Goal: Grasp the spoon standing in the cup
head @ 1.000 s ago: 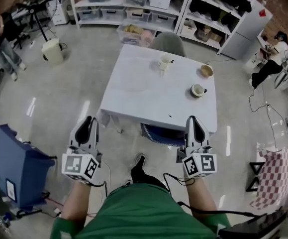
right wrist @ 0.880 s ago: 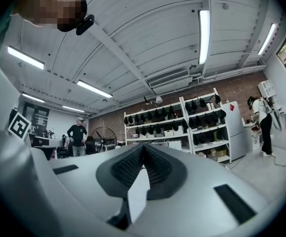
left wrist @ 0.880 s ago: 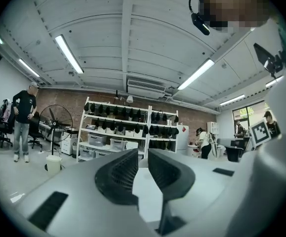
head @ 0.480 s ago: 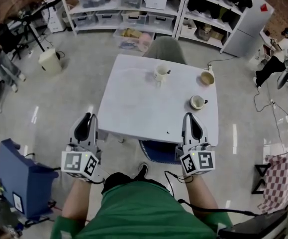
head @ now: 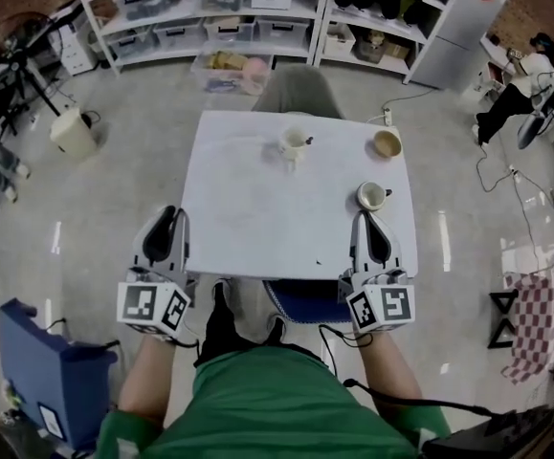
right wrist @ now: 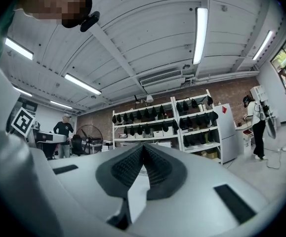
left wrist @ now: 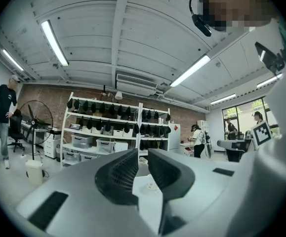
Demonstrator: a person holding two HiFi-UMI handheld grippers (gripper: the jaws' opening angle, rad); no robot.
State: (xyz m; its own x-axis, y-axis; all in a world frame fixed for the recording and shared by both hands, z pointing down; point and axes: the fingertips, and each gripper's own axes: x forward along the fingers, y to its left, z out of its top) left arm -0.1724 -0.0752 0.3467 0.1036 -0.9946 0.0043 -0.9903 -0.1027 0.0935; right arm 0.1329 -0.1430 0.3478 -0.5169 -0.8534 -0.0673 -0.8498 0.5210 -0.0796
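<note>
**Item:** small dark spoon (head: 307,142) standing in a white ceramic cup (head: 292,142), with its handle leaning toward 3 o'clock over the rim.

**Location:** far half of the square white table (head: 248,208), at 12 o'clock from the table's centre and well apart from both grippers.

**Also on the table:**
- Round tan bowl (head: 386,143) at 2 o'clock, apart from the cup.
- Second white cup with a dark handle (head: 372,196) at 3 o'clock, near the right edge.

**Right gripper** (head: 369,222): at 5 o'clock over the near right corner. Its jaws are clenched together and grasp nothing.

**Left gripper** (head: 167,218): at 8 o'clock by the near left corner. Its jaws are released, slightly parted, with nothing between them.

**Surroundings:**
- Grey chair (head: 298,92) at 12 o'clock, beyond the table.
- Blue chair (head: 305,301) at 6 o'clock, under the near edge.
- White shelving with storage bins (head: 210,8) along the far wall.
</note>
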